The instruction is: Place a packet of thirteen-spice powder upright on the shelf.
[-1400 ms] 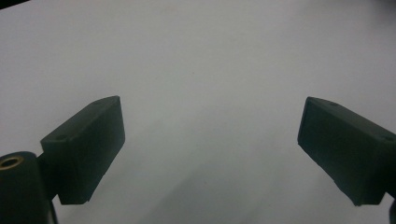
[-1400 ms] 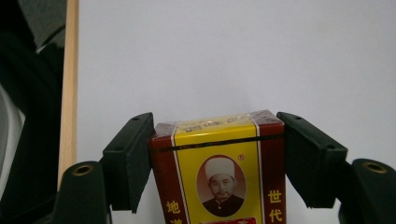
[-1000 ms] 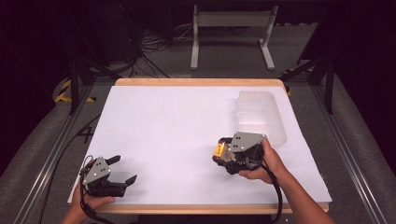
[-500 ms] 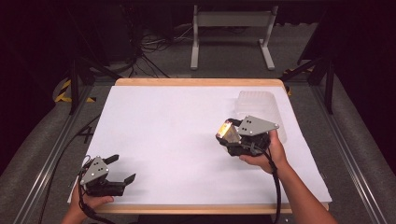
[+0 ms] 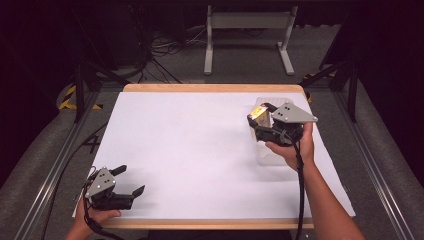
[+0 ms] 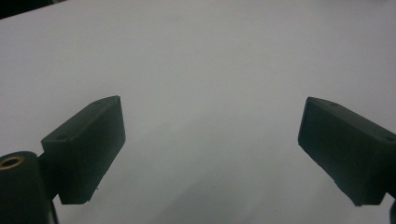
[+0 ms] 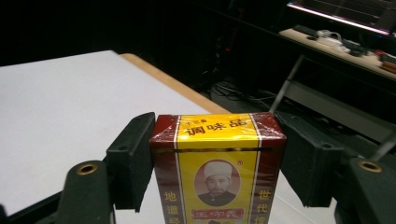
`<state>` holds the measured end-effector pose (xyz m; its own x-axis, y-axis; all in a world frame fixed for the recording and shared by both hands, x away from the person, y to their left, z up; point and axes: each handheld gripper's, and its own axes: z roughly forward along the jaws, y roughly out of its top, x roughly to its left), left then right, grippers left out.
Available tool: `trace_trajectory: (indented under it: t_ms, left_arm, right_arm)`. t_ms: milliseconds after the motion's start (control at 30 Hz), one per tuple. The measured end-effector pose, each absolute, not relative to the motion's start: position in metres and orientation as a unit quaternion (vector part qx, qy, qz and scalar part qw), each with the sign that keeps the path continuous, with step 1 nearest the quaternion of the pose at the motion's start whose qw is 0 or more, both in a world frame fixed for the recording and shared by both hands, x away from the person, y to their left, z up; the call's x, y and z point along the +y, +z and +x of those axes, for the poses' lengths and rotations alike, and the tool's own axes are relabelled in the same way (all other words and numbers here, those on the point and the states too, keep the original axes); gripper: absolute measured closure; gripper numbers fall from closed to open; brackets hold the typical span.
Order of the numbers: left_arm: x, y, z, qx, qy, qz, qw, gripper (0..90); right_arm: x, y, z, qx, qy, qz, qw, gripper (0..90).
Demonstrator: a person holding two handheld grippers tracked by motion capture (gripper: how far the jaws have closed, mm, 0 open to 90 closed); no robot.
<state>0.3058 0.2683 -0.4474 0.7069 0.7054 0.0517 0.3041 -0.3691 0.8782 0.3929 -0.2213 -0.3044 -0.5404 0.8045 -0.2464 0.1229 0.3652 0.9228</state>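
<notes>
Table (image 5: 190,150), a wide white-topped rectangle with a light wooden edge, carries both hand-held tools. The right gripper (image 5: 260,125) is held up over the table's far right part, its jaws clamped on the two sides of a small red-and-yellow cardboard box (image 7: 217,163) wrapped in glossy film and printed with a portrait and Chinese characters. In the high view the box (image 5: 260,117) shows as a small yellow patch at the gripper's front. Under and behind that hand lies a clear plastic container (image 5: 270,155), probably a shallow tray, though its outline is faint against the white surface. The left gripper (image 5: 131,180) sits low at the table's near left corner, its jaws spread wide with nothing between them but bare white tabletop (image 6: 205,70).
</notes>
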Motion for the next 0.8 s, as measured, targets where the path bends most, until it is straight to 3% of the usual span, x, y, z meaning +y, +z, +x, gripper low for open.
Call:
trace_trajectory:
  t_ms: [800]
  left_arm:
    - [0.268,-0.448,0.306,0.313,0.216,0.801,0.462,8.2]
  right_arm:
    - [-0.252,-0.329,0.440,0.677,0.426,0.449,0.399,33.1]
